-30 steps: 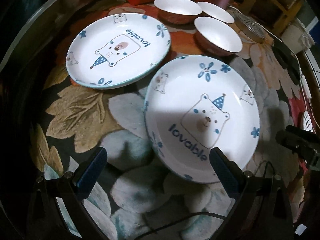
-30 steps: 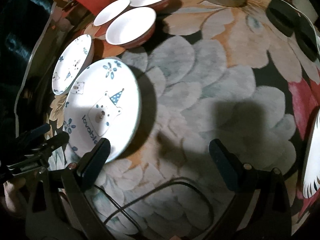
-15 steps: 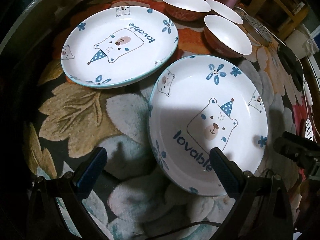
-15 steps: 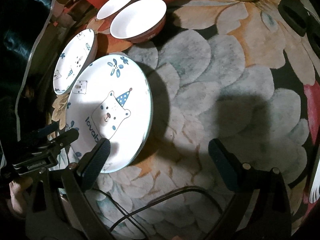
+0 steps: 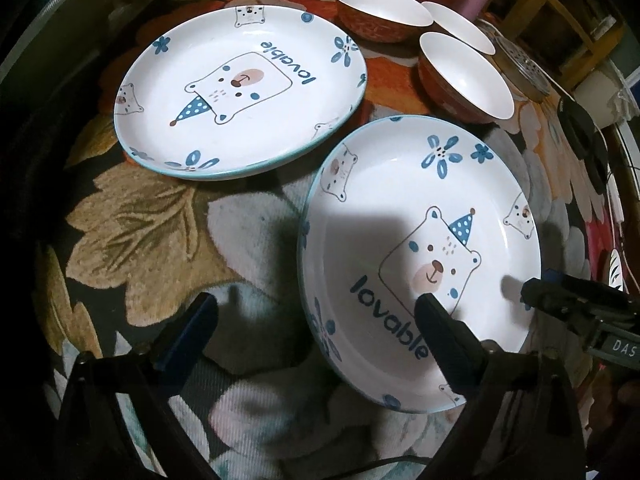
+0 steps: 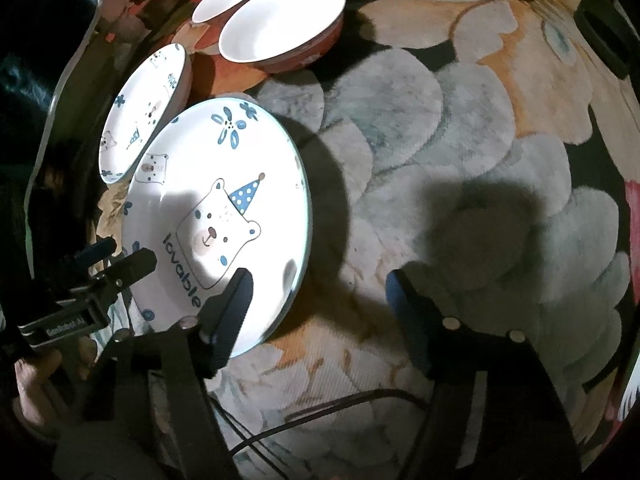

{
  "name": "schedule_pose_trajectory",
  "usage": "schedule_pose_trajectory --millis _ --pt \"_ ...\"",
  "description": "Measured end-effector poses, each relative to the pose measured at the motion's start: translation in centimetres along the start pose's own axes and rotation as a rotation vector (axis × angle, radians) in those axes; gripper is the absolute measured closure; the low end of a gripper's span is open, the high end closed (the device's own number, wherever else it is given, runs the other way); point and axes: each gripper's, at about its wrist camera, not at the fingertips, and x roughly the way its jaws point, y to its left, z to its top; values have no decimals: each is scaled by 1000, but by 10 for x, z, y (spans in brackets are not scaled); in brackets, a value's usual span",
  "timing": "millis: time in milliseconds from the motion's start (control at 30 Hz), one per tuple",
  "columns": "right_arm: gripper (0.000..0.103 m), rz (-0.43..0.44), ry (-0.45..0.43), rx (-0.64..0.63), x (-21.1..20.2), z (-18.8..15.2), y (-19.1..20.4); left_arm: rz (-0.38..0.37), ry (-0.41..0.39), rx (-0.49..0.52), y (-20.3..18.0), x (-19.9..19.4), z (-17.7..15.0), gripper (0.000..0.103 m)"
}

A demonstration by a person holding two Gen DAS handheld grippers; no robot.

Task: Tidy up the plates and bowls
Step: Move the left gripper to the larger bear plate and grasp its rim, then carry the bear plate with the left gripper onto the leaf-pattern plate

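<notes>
only the right wrist view shows a hand.

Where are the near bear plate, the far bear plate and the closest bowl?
near bear plate [image 5: 436,264], left wrist view, bear's face.
far bear plate [image 5: 236,92], left wrist view, bear drawing.
closest bowl [image 5: 468,76], left wrist view, white inside.

Right hand-held gripper jaws closing: gap clearly narrower than a second ago, near plate rim now between the fingers, no contact yet. Both hand-held grippers lower and nearer; plate looms larger. Left hand-held gripper closing slightly, one finger now over the plate.
</notes>
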Motion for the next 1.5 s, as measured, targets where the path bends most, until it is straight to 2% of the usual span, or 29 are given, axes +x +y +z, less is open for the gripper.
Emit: schedule_pose_trajectory --millis 133,167,200,300,367,400,467,533,600,733,1100,1500 --pt "40 6 -1 1 4 4 1 -17 1 -11 2 4 3 10" --pt "43 9 0 3 5 5 1 -23 1 -14 2 5 5 11" --pt "48 10 4 2 7 6 1 -29 3 -15 3 6 5 18" --pt "59 9 10 -2 11 7 1 -48 10 -17 2 11 9 24" --pt "63 3 9 -9 13 8 2 -63 12 -13 -1 14 12 43" --pt "63 1 4 -12 13 9 3 -66 18 -8 -1 16 14 57" --pt "66 -5 -1 -17 14 10 3 -73 19 2 -3 19 18 61" --pt "80 -10 0 -29 17 13 6 -86 11 7 -3 20 22 69" --pt "89 -9 0 -54 19 15 11 -91 13 10 -3 21 26 71" --pt "89 -24 -5 -74 19 15 16 -102 19 28 -5 20 28 74" --pt "91 -25 -14 -61 9 1 5 -102 29 94 -15 10 11 74" --pt "91 2 -47 0 -17 -7 -18 -112 20 152 -53 -2 15 74"
